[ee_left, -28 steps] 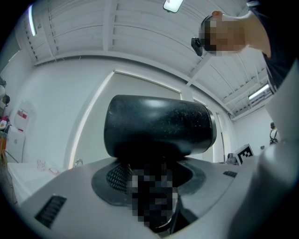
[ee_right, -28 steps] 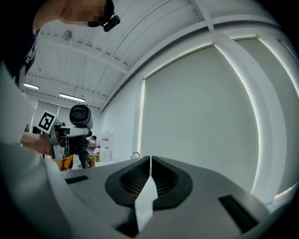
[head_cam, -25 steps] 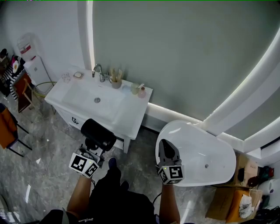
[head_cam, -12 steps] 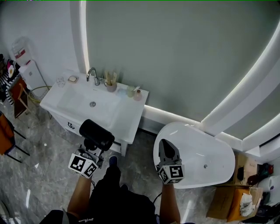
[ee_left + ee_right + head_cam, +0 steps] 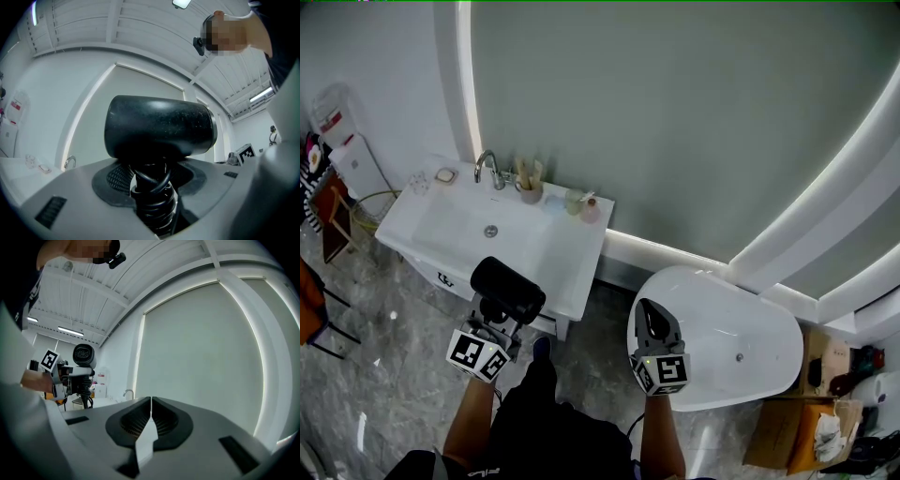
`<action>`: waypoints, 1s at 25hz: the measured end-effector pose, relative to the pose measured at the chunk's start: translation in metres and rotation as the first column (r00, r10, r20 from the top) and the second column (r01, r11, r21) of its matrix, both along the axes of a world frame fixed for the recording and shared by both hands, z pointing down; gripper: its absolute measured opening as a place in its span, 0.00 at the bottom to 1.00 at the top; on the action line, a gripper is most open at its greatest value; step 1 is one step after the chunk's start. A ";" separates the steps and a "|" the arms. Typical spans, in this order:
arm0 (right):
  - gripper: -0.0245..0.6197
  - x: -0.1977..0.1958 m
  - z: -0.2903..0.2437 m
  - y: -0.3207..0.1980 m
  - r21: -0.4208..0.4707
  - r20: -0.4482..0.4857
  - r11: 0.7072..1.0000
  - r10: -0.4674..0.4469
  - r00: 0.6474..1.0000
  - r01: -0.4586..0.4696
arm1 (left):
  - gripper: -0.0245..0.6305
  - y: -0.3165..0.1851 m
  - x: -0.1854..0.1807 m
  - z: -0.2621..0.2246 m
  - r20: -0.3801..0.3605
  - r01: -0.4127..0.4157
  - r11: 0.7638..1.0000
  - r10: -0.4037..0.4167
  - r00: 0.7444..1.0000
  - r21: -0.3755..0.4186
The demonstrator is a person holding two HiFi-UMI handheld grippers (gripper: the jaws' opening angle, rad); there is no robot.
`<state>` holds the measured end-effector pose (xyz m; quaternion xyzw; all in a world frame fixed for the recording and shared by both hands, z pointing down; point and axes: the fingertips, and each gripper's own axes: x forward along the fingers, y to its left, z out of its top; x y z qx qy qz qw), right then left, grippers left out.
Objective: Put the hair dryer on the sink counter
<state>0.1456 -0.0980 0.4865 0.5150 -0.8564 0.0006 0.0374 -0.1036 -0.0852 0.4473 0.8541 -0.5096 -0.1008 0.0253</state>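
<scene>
A black hair dryer [image 5: 508,290] is held upright in my left gripper [image 5: 494,323], whose jaws are closed on its cord-wrapped handle [image 5: 152,199]; the barrel [image 5: 159,127] fills the left gripper view. It hangs just in front of the near right part of the white sink counter [image 5: 567,272]. My right gripper [image 5: 654,325] is shut with nothing in it, over the near edge of the white bathtub [image 5: 741,323]. In the right gripper view the hair dryer [image 5: 83,355] shows at the left, with the faucet [image 5: 127,393] beyond.
On the counter's back edge stand a faucet [image 5: 487,167], a cup of brushes [image 5: 529,187] and small bottles [image 5: 581,206]. A basin [image 5: 478,225] takes up the counter's middle. Cardboard boxes [image 5: 806,422] sit at the lower right. A chair and clutter [image 5: 319,206] stand at the left.
The sink counter has shifted left and slightly down in the head view as the view turned. Both grippers keep their places in the view; the hair dryer stays held.
</scene>
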 end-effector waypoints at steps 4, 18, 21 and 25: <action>0.09 -0.008 0.000 -0.034 -0.001 0.004 1.000 0.002 1.000 -0.002 | 0.38 -0.035 -0.008 0.002 -0.001 -0.003 1.000 0.003 1.000 0.000; 0.09 -0.054 -0.009 -0.173 0.003 -0.007 0.999 0.044 0.999 -0.044 | 0.38 -0.181 -0.053 0.000 0.003 -0.047 0.999 0.047 0.999 -0.011; 0.09 -0.064 -0.006 -0.198 -0.007 -0.016 0.999 0.054 0.998 -0.054 | 0.38 -0.211 -0.060 0.000 0.006 -0.071 0.997 0.071 0.997 -0.005; 0.09 -0.072 -0.004 -0.223 -0.011 -0.019 0.997 0.080 0.997 -0.080 | 0.38 -0.246 -0.067 0.001 0.004 -0.107 0.994 0.107 0.994 -0.013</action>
